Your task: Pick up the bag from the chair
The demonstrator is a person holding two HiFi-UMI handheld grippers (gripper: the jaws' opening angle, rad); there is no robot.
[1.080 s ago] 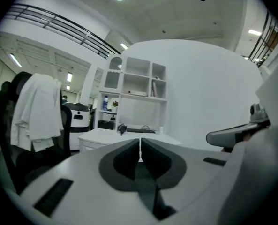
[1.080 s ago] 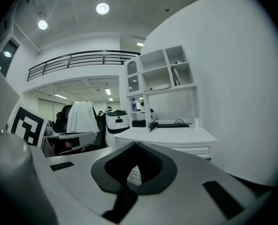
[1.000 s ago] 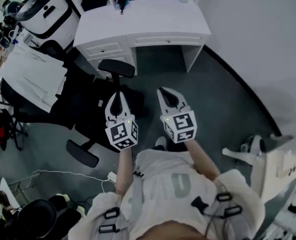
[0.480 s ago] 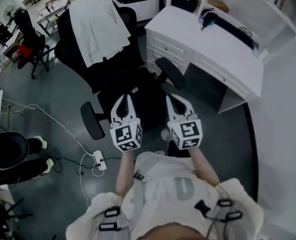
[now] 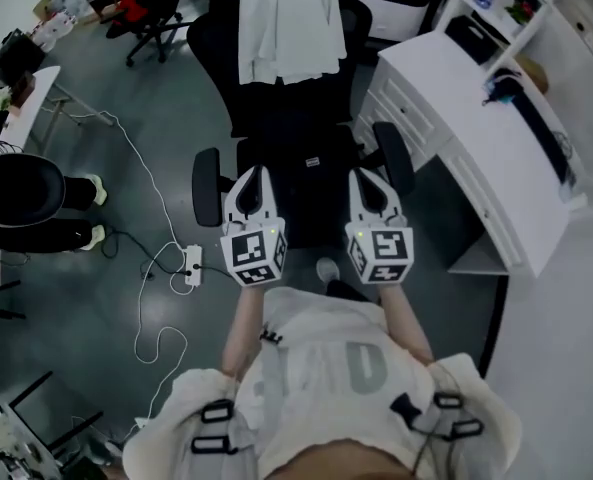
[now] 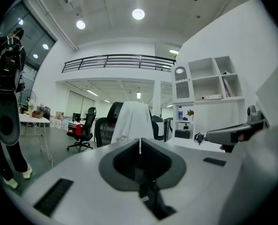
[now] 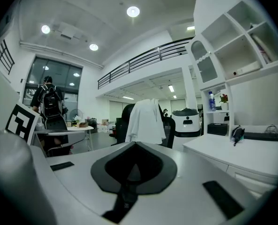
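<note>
Left gripper, right gripper: jaws closed, empty. Chair, earlier 10 o'clock, now 12 o'clock; black mass on seat possibly bag.

the premises were an open-plan office with a double-height ceiling. a black swivel chair with armrests stood beside a white desk fitted with drawers, and a white garment hung over the chair's backrest. white shelving above the desk held a bottle and small items. a power strip with a trailing white cable lay on the grey floor. further back stood work tables and a second swivel chair. a railed mezzanine ran across the far wall beneath recessed ceiling lights, and tall windows lined one side.
</note>
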